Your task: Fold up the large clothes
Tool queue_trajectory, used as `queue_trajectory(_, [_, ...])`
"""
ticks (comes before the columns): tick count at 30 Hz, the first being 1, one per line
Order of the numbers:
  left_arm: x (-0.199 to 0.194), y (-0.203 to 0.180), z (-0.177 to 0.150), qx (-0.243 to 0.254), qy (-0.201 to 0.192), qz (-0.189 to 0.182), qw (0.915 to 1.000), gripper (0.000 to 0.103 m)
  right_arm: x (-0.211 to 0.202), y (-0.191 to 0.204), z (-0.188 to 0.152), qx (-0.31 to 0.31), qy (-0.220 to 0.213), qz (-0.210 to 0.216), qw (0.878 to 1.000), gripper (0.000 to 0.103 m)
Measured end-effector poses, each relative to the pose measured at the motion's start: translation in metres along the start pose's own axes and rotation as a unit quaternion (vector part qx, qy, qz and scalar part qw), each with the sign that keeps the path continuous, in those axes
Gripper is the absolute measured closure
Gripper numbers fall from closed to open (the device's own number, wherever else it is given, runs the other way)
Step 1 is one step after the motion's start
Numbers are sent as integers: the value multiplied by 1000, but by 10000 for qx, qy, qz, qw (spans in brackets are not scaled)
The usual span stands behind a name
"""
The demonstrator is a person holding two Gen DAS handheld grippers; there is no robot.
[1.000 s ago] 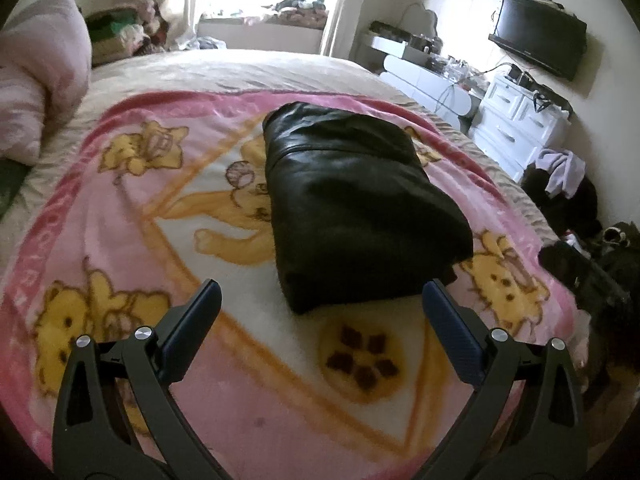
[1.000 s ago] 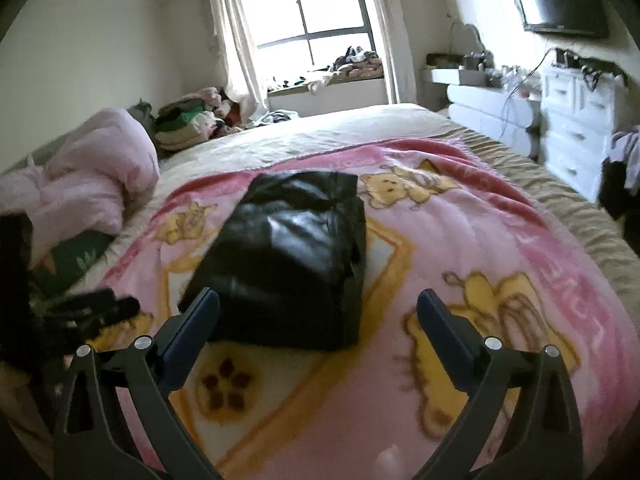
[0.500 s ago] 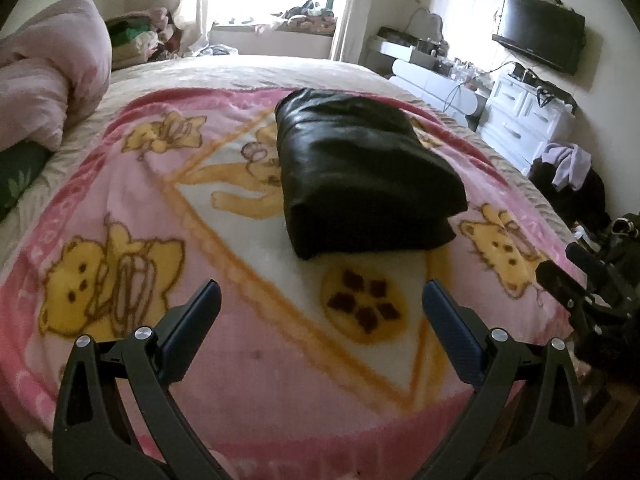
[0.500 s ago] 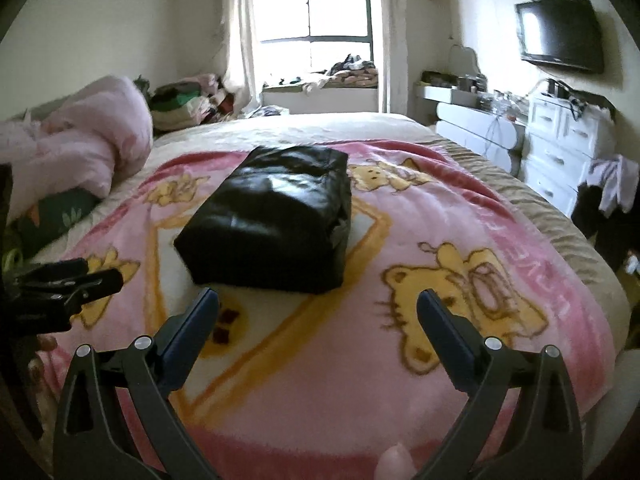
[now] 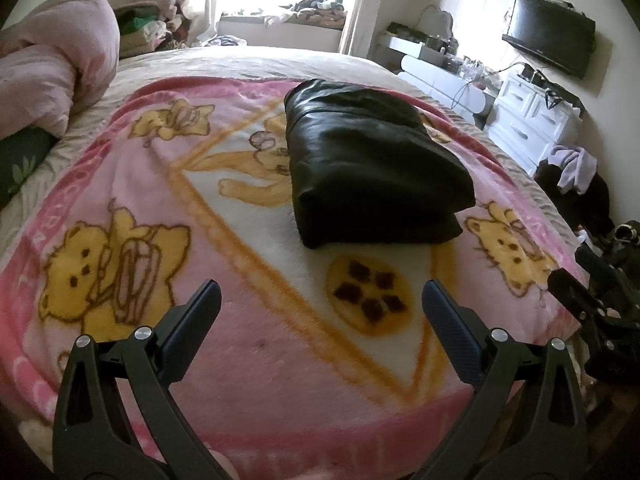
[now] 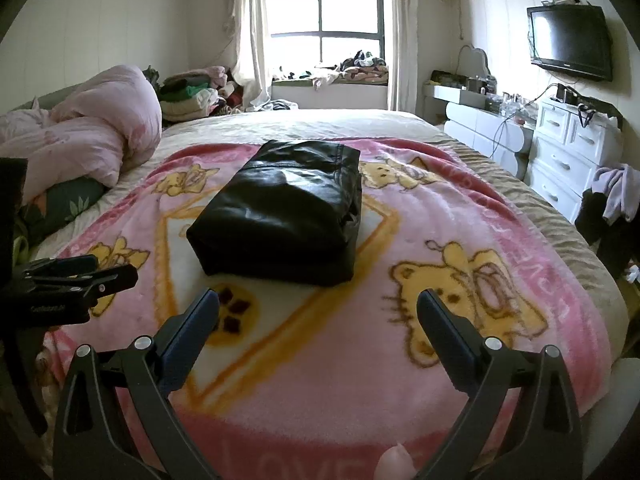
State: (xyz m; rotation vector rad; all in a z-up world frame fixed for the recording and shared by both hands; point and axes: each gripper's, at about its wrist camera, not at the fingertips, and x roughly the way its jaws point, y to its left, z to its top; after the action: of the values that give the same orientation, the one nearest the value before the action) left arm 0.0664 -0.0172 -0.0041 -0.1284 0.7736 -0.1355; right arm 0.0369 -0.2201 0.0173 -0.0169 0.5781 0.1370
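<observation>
A black leather garment [image 5: 372, 160] lies folded into a thick rectangle on the pink bear-print blanket [image 5: 120, 208]; it also shows in the right wrist view [image 6: 284, 208]. My left gripper [image 5: 320, 300] is open and empty, held above the blanket's near edge, short of the garment. My right gripper [image 6: 318, 308] is open and empty, also near the foot of the bed. The left gripper shows at the left of the right wrist view [image 6: 76, 280], and the right gripper at the right edge of the left wrist view [image 5: 592, 296].
A pink duvet [image 6: 88, 140] is bunched at the bed's left side. White drawers [image 6: 572, 152] and a wall TV [image 6: 568, 40] stand on the right, with clothes [image 6: 616, 196] piled on the floor. More clothes are piled under the window [image 6: 200, 92].
Both grippers have pulled back from the folded garment toward the foot of the bed and stayed open. The garment has not moved.
</observation>
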Motion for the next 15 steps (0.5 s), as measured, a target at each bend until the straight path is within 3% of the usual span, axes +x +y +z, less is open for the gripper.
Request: queue_trajectory(15, [-4,4,3,-32,-51,141,9999,8,-2,1,-1,16,13,-26,10000,4])
